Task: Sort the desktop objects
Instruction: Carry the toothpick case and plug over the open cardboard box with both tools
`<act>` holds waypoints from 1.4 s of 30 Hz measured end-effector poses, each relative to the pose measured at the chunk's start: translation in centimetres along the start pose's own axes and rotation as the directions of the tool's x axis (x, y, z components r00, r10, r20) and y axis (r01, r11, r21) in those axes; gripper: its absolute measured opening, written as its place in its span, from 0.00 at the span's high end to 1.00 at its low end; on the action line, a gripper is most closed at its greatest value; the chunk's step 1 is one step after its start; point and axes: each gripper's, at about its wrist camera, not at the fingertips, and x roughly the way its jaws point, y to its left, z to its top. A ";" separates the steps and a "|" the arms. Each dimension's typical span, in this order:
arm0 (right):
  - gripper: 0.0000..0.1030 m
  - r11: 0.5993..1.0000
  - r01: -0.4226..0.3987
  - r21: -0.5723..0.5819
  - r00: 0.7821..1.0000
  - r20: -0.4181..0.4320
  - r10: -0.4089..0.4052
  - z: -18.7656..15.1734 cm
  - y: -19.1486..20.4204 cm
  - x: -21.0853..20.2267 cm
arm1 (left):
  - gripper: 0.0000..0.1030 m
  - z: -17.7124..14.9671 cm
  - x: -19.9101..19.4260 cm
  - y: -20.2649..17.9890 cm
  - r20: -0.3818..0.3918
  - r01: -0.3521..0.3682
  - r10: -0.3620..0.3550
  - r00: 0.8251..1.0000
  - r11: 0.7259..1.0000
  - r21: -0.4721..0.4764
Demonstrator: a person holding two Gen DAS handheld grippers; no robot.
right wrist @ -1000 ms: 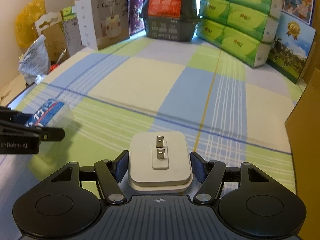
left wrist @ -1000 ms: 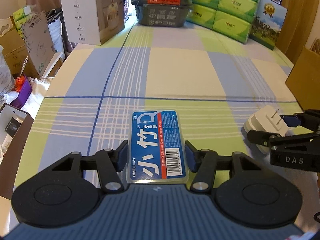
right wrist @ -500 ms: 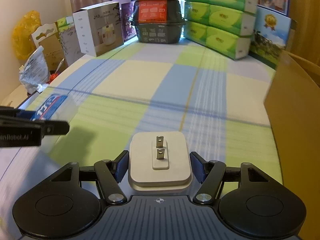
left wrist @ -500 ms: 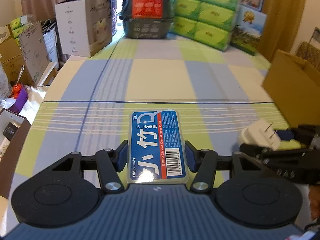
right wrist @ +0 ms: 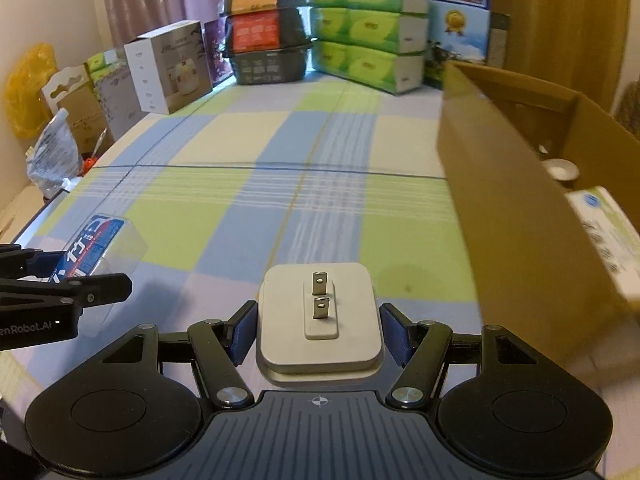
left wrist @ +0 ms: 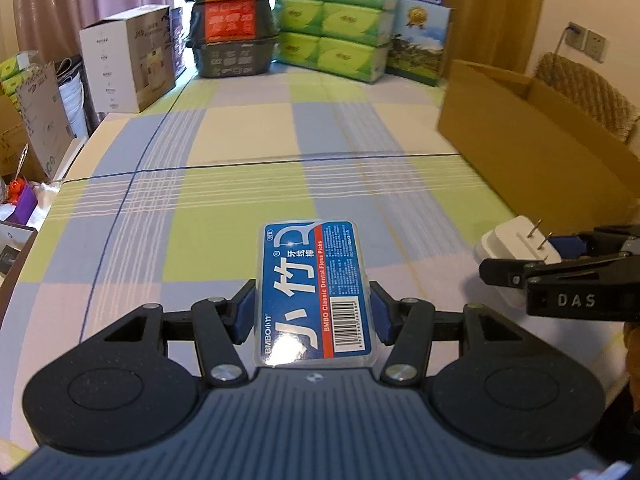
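Nearest to us, in the left wrist view, the left gripper [left wrist: 312,314] was closed on a clear plastic box of dental floss picks [left wrist: 314,290] with a blue and red label, its blue pads pressing the box's two long sides. The box pointed toward twelve o'clock, above the checked tablecloth [left wrist: 240,152].

In the right wrist view, the right gripper [right wrist: 319,334] was closed on a white plug adapter [right wrist: 319,316], pads against its left and right sides, two metal prongs facing up. From the left view this adapter showed at three o'clock; from the right view the floss box showed at nine o'clock. The two grippers were side by side, apart from each other.

Further out, at about two o'clock from the right gripper, we saw an open brown cardboard box [right wrist: 516,216] standing on the cloth. Inside it lay a white packet with printed text [right wrist: 608,228] near the close end, and beyond that a small round white item [right wrist: 560,168] that we could not identify. The rest of its inside was hidden by the near wall.

Farthest away, at twelve o'clock, stood stacked dark containers with orange and red labels [right wrist: 266,44], green tissue packs [right wrist: 368,28] to their right, and a white carton [right wrist: 168,66] at eleven o'clock.
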 end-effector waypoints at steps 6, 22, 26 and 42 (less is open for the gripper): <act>0.40 1.000 0.012 0.022 1.000 0.029 -0.012 -1.7 -0.9 -4.5 | 0.50 -1.1 -3.7 -3.9 0.032 0.038 -0.037 0.999 0.999 -0.012; 0.40 0.990 0.083 0.118 0.990 0.107 -0.096 -4.8 -6.9 -14.8 | 0.50 -2.2 -8.4 -12.9 0.044 0.130 -0.132 0.990 0.991 0.037; 0.40 0.985 0.107 0.138 0.985 0.118 -0.124 -5.2 -8.7 -16.4 | 0.50 -2.0 -8.9 -14.9 0.044 0.151 -0.154 0.987 0.987 0.055; 0.40 0.968 0.141 0.207 0.974 0.149 -0.174 -6.7 -13.2 -19.7 | 0.50 -1.8 -8.9 -20.1 0.008 0.202 -0.203 0.979 0.977 0.073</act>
